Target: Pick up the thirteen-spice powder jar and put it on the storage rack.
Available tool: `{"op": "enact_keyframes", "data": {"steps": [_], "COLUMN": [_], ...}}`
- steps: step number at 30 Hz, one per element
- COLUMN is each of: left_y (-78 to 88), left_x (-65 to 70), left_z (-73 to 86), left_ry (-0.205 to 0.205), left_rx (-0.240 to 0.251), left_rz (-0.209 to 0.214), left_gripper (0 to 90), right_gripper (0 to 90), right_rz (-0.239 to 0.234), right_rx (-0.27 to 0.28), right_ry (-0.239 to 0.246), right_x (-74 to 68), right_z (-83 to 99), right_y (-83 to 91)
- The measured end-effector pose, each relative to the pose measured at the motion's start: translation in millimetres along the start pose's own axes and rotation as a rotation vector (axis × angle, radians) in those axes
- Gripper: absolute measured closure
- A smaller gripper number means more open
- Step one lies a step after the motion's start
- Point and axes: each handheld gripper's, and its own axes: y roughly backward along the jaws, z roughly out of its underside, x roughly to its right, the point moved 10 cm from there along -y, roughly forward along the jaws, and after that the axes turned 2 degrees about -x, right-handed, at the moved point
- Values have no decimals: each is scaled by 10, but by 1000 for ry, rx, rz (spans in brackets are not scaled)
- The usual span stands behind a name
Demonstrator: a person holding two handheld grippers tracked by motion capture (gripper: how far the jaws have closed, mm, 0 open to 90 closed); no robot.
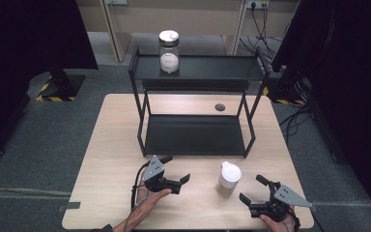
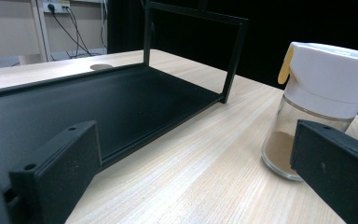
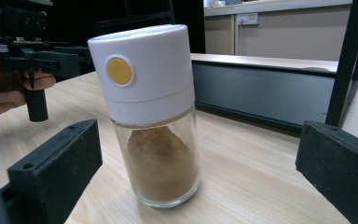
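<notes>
A glass spice jar (image 1: pixel 229 176) with a white cap and brown powder stands upright on the wooden table (image 1: pixel 111 145), in front of the black rack (image 1: pixel 197 134). My right gripper (image 1: pixel 251 188) is open just right of and nearer than the jar. In the right gripper view the spice jar (image 3: pixel 151 112) stands a little ahead of the open jaws, untouched. My left gripper (image 1: pixel 176 168) is open to the jar's left, pointing right. In the left gripper view the spice jar (image 2: pixel 317 102) sits beyond the right jaw.
The two-tier rack has a bare lower shelf (image 2: pixel 98 107). A clear jar (image 1: pixel 169 52) with white contents and a metal lid stands on the upper shelf (image 1: pixel 212 67). A round cable hole (image 1: pixel 220 107) lies behind the rack.
</notes>
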Motion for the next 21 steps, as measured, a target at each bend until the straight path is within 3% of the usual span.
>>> {"op": "enact_keyframes", "data": {"steps": [21], "left_y": [-15], "left_x": [11], "left_z": [34], "left_ry": [18], "left_rx": [-9], "left_rz": [13], "left_gripper": [12], "right_gripper": [5], "right_rz": [-34], "right_rx": [-14], "right_ry": [25], "right_x": [-183], "right_z": [-87], "right_y": [-236]}}
